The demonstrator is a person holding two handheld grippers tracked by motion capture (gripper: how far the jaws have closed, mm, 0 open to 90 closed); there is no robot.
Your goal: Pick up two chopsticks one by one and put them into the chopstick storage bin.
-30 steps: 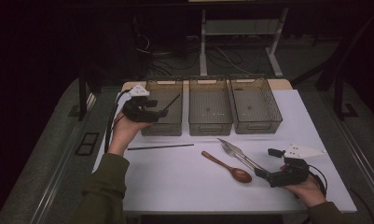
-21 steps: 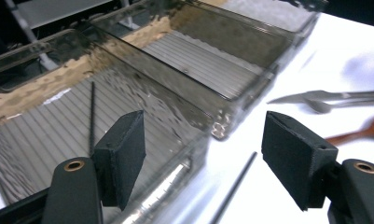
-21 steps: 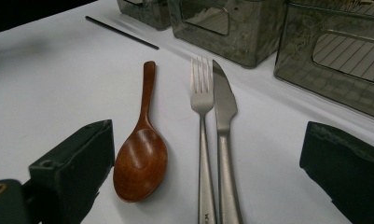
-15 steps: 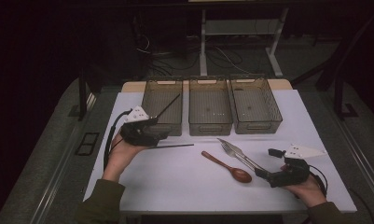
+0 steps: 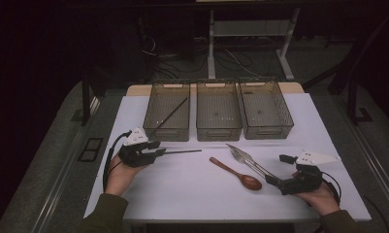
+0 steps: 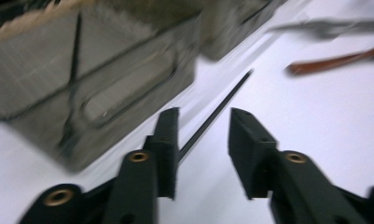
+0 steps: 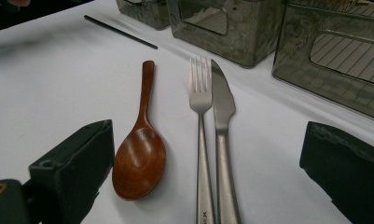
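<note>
Chopstick (image 5: 182, 151) lies flat on the desk just before the left tray (image 5: 167, 112), toward the desk's left edge, its near end between the jaws of your left gripper (image 5: 158, 151). Those jaws have just been closing around it; in the blurred left gripper view the stick (image 6: 217, 109) seems to touch one pad only, so centre it and squeeze level before lifting. Your right gripper (image 5: 274, 180) rests wide open and empty by the spoon (image 7: 139, 154), fork (image 7: 201, 135) and knife (image 7: 222, 135). A second ago your left hand was up over the tray; now it is down at the desk.
</note>
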